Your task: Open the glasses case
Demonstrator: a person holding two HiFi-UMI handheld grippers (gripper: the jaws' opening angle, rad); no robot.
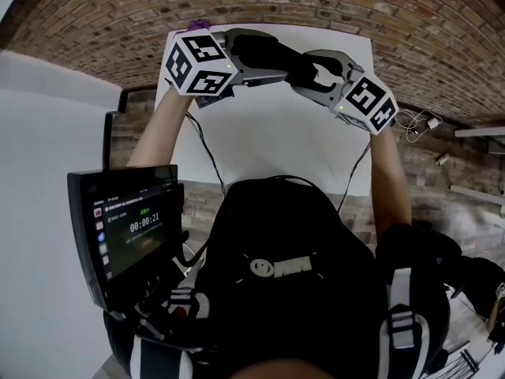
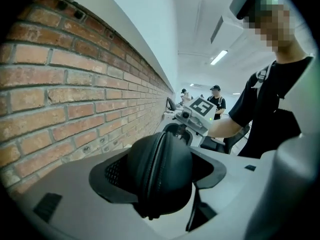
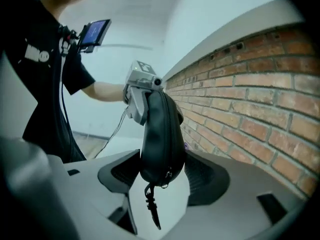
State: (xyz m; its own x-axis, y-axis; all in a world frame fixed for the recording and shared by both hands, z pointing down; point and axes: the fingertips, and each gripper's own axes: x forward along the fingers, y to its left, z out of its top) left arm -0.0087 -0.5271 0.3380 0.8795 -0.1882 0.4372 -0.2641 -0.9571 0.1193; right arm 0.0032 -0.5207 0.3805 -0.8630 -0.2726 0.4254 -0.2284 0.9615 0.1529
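Above the white tabletop (image 1: pixel 268 144), we are holding the black glasses case (image 3: pixel 160 134) in the air, one end pinched in the jaws of the left gripper (image 1: pixel 260 76) and the other in those of the right gripper (image 1: pixel 312 81); we are judging that the left must be clamping firmly while the right is taking the dangling zipper pull (image 3: pixel 151 206) and drawing it along the seam.

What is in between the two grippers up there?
A black glasses case. In the head view it bridges the left gripper and the right gripper, with one end clamped in each one's jaws.
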